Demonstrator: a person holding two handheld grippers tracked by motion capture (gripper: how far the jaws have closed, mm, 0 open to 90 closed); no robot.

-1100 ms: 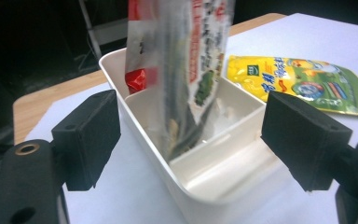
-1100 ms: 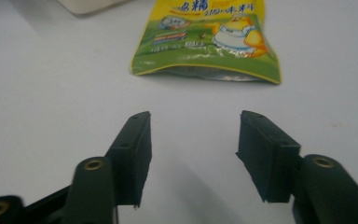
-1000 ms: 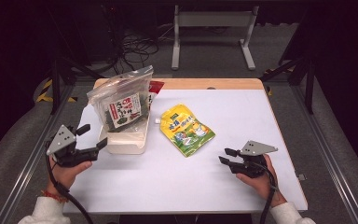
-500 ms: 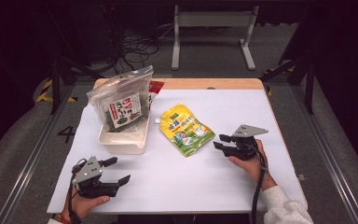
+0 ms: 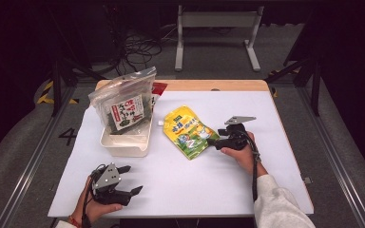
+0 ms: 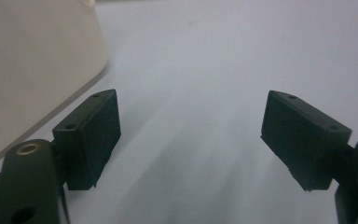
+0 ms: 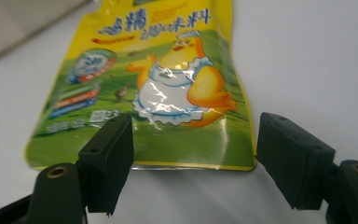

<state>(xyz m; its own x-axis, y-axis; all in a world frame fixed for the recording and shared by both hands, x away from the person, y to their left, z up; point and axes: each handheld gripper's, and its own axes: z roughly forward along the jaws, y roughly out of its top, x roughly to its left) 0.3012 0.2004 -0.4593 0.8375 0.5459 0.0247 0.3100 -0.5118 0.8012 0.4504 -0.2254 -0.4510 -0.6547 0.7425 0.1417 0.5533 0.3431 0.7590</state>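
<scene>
High view, pouch: the flat yellow-and-green spouted plastic pouch (image 5: 188, 133) lies mid-bench on the white bench (image 5: 209, 190), right of the cream plastic tub (image 5: 123, 142).
High view, tub contents: a clear zip bag (image 5: 123, 102) with a red-and-white label; its print is too small to read.
High view, right tongs (image 5: 214, 141): at the pouch's lower right edge, tips just at it.
High view, left tongs (image 5: 128, 180): near the front left edge, spread over bare bench.
Left gripper view: left tongs (image 6: 191, 140) wide apart, nothing between; the tub's wall (image 6: 32, 60) just beside.
Right gripper view: right tongs (image 7: 193, 158) have just been opening; the pouch (image 7: 154, 84) lies just beyond the parted jaws, ungripped. It shows blue Chinese characters and a cartoon chicken in an apron.
</scene>
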